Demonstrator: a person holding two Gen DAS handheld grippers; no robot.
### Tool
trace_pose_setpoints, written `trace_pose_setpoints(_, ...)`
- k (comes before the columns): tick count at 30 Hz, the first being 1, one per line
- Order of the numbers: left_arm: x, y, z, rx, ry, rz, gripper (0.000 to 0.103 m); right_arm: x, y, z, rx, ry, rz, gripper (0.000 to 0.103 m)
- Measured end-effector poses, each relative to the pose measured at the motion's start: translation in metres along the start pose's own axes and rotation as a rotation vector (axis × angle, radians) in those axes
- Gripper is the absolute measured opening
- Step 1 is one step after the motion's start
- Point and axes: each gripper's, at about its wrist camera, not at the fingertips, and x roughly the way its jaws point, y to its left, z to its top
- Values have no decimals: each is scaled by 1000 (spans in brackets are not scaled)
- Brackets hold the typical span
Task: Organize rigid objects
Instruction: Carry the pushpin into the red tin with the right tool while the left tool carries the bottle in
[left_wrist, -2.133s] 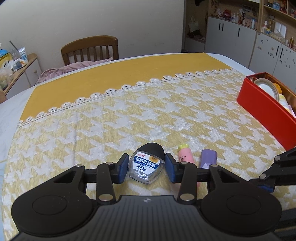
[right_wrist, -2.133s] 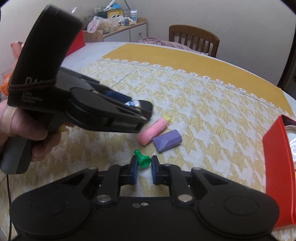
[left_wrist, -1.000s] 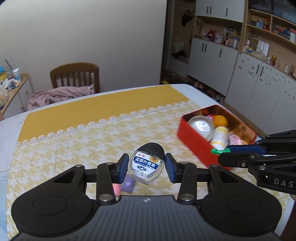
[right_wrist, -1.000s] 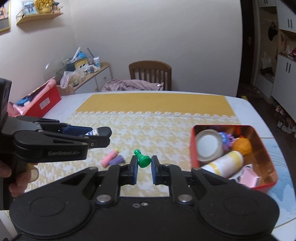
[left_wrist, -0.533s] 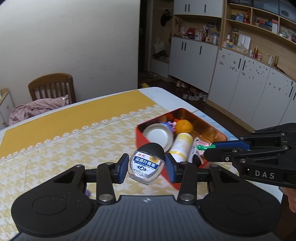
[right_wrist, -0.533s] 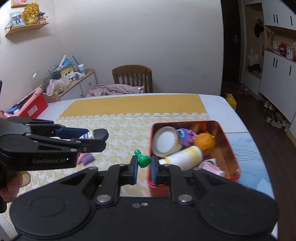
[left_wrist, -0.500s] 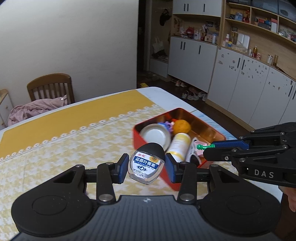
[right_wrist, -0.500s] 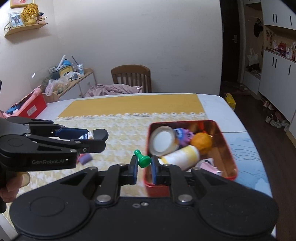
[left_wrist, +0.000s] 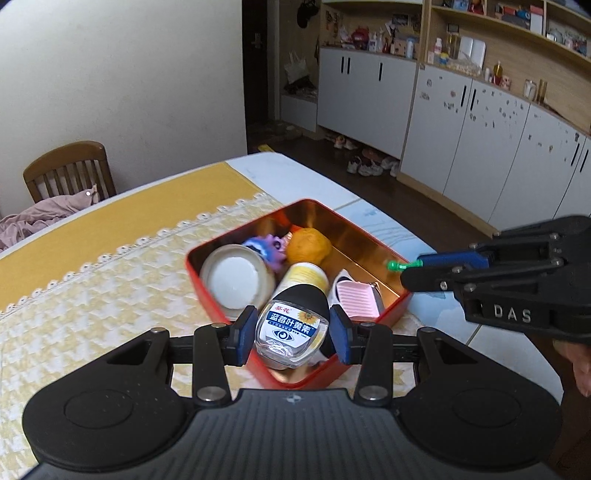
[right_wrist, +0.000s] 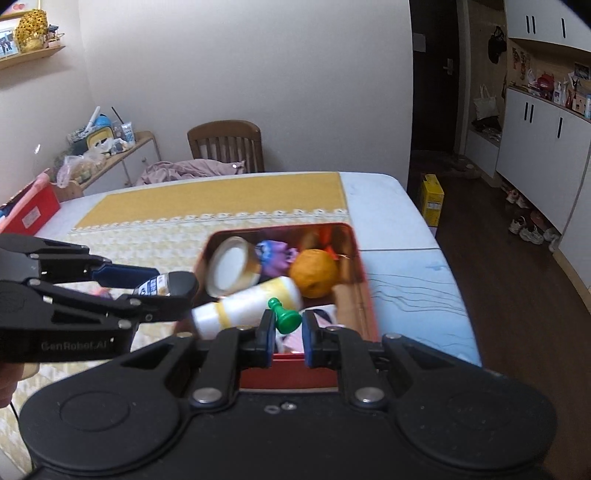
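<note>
**Both grippers now over the red tin, each with its load**

A second ago the red tin (left_wrist: 207, 291) lay well ahead and off to the right of both grippers, with the patterned cloth of the counter (left_wrist: 92, 295) under them. Now it sits directly below and ahead of the fingertips in both wrist views. Judging by that, the carry is all but finished and the release into the tin is the step left.

The left gripper (left_wrist: 291, 330) is part-way closed, its blue pads pressed on the two sides of the eye-drop bottle (left_wrist: 291, 325), which hangs black cap forward over the tin's near end, just above the white-and-yellow bottle (left_wrist: 306, 275) lying inside.

The right gripper (right_wrist: 288, 326) is nearly shut, pinching the green pawn (right_wrist: 284, 317) by its base, the round head pointing forward and left. The pawn hangs over the tin's near part, just in front of the same white-and-yellow bottle.

Already in the tin, ahead of both grippers: a white-lidded jar (left_wrist: 234, 282), an orange ball (right_wrist: 314, 273), a purple toy (right_wrist: 275, 254) and a pink ridged item (left_wrist: 356, 301).
</note>
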Motion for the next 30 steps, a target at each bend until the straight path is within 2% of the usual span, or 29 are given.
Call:
trace_pose_setpoints(8,37,-16,5,20,48,15,41,32,-23,4,-42,48,-10,14)
trace_pose_setpoints(19,70,-20,8,15,102,29,41,69,-26,11,-119,113,26,14)
trace_pose_setpoints(27,80,-27,13,67,86,40,42,80,-34,13,-122,138,42,14)
trace_pose_setpoints(30,83,-29,14,84,86,49,42,81,-37,13,-123,144,45,18)
